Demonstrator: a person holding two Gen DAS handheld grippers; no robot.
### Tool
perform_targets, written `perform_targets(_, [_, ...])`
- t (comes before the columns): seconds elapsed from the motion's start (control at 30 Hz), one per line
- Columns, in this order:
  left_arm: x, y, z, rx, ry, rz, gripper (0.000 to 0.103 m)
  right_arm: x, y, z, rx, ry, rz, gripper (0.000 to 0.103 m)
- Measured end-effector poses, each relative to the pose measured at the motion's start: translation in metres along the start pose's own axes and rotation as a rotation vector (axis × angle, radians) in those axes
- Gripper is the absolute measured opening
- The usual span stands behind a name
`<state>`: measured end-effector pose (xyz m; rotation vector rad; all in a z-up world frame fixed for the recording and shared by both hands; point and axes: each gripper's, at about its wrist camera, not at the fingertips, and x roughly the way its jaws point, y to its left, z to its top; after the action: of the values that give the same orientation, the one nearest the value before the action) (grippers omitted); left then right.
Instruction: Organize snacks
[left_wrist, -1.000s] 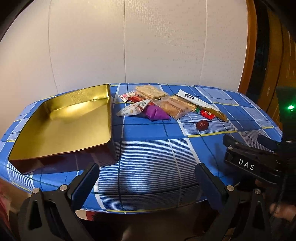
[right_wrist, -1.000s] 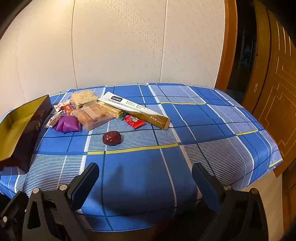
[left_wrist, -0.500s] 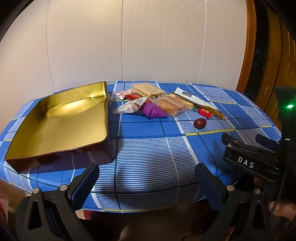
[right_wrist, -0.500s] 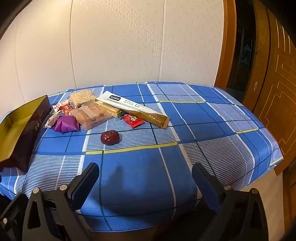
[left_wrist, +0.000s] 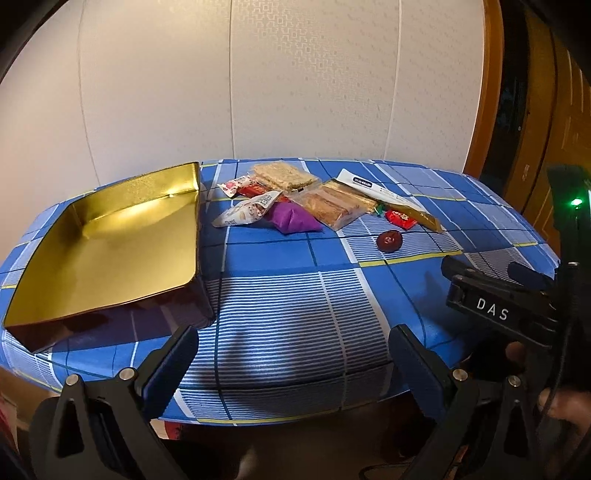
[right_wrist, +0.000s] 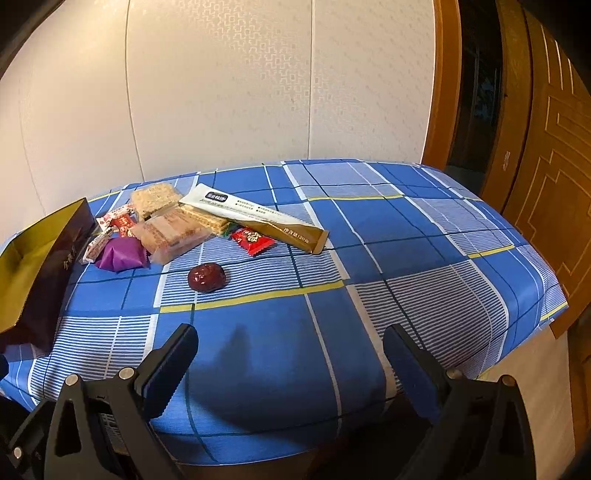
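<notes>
Cream wall panels back a table under a blue checked cloth (left_wrist: 280, 258). From the left wrist view, the left gripper (left_wrist: 291, 363) hangs at the bottom edge, fingers spread and holding nothing; the gold tray (left_wrist: 99, 251) fills the left of the frame, the snacks (left_wrist: 295, 206) lie heaped at upper centre, and "DAS" reads on the other tool at right. From the right wrist view, the right gripper (right_wrist: 290, 363) is likewise spread wide, empty. A red date (right_wrist: 206, 277) sits alone mid-frame, nearest; I'd take it first, closing across its short width. The long white-and-gold packet (right_wrist: 255, 218) carries small print, unreadable.
</notes>
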<state>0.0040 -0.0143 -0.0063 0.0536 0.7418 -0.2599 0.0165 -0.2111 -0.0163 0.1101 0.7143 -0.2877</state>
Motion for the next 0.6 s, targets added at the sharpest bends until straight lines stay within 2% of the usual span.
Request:
perform_targets(0.37, [0.008,-0.007,0.009,0.036,0.018,-0.029,0.103,0.009,-0.031,0.008,0.098,0.029,-0.008,0.101])
perform_targets(0.6, [0.025,-0.013,0.018,0.077,0.060,-0.034,0.103,0.018,-0.049,0.019,0.137,0.037,0.027,0.101])
